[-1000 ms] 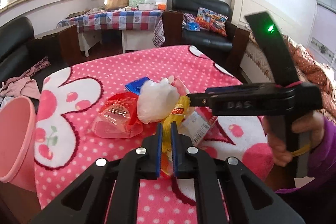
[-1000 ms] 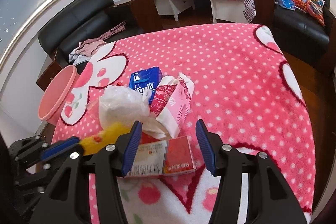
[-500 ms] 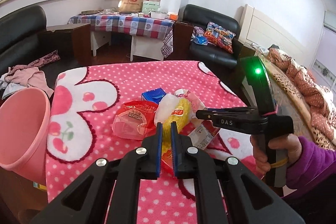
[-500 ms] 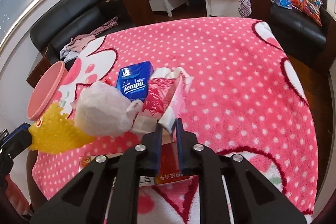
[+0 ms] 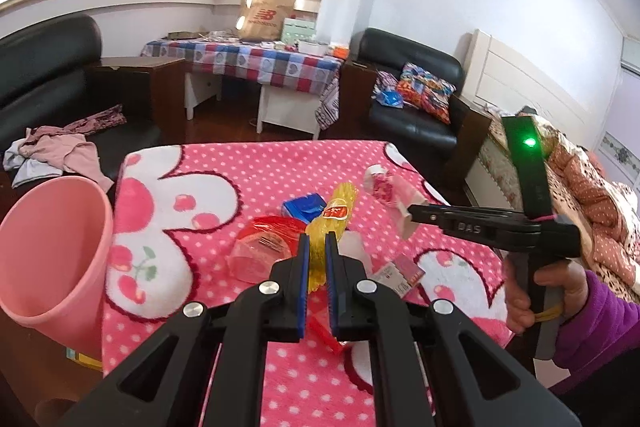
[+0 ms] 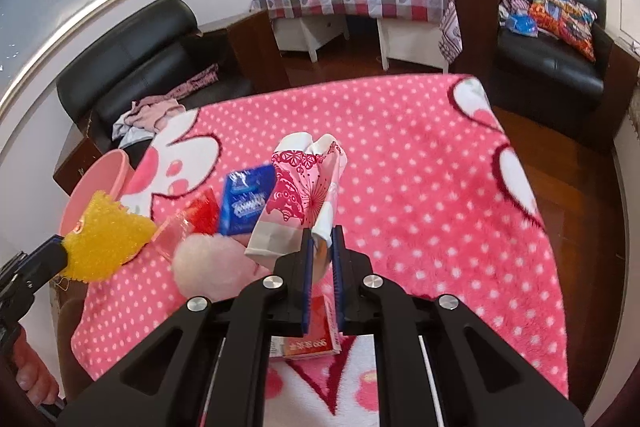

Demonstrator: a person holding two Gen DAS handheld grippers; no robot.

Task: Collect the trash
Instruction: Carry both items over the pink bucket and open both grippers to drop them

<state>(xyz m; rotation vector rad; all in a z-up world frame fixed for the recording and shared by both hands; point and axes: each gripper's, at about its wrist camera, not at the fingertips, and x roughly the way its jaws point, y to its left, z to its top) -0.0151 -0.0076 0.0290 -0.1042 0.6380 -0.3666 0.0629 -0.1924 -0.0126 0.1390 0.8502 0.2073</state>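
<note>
My left gripper [image 5: 315,247] is shut on a yellow crinkled wrapper [image 5: 334,217] and holds it above the pink dotted blanket [image 5: 240,171]; the wrapper also shows in the right wrist view [image 6: 106,235]. My right gripper [image 6: 320,247] is shut on a pink-and-white paper bag [image 6: 300,199], lifted off the blanket; the bag also shows in the left wrist view [image 5: 386,189]. A blue tissue pack [image 6: 244,201], a red clear wrapper [image 5: 266,245], a white plastic bag [image 6: 212,265] and a red-and-white box [image 6: 310,337] lie on the blanket.
A pink bin [image 5: 44,247] stands off the table's left edge. Black sofas [image 6: 132,55], a checked table [image 5: 256,61] and a bed [image 5: 580,179] surround the table.
My right gripper shut on the paper bag and lifted it. My left gripper rose with the yellow wrapper, and the view now looks from higher up.
</note>
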